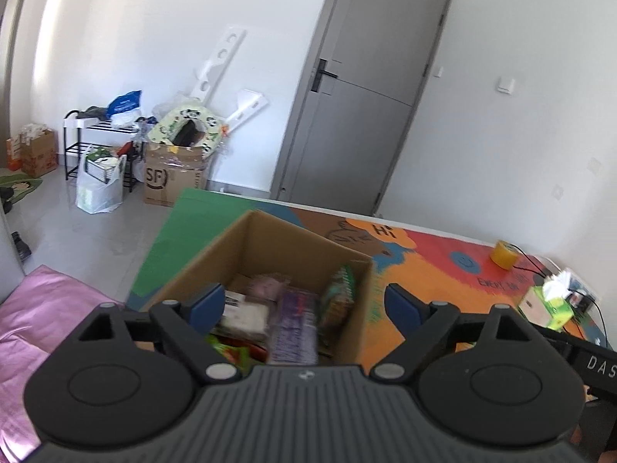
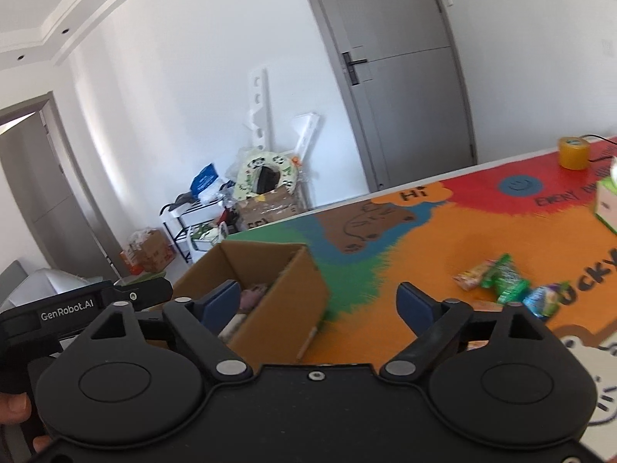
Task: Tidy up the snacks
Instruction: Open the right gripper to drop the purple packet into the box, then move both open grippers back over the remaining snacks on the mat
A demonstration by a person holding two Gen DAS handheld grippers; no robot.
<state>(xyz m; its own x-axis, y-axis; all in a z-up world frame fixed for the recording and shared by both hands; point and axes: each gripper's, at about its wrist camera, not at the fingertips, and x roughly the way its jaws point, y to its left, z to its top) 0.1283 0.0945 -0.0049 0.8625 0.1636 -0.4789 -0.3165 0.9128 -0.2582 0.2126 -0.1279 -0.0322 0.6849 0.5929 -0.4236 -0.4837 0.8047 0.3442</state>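
"GenRobot.AI" on left gripper point(image 2: 77, 310); "Hi" on mat point(image 2: 414, 194); "SF" on carton point(image 1: 169, 181).

A tape roll point(image 1: 504, 254) is sitting at two o'clock on the mat point(image 1: 432, 270), a tissue box point(image 1: 547, 305) lying just beside it.

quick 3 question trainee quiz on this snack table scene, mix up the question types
1. True or false: the cardboard box already holds snacks.
2. The yellow tape roll sits: A) in the box B) on the colourful mat C) on the floor.
3. Fill in: loose snack packets lie on the mat to the ____ of the box in the right wrist view.

Key: 1 true; 2 B; 3 right
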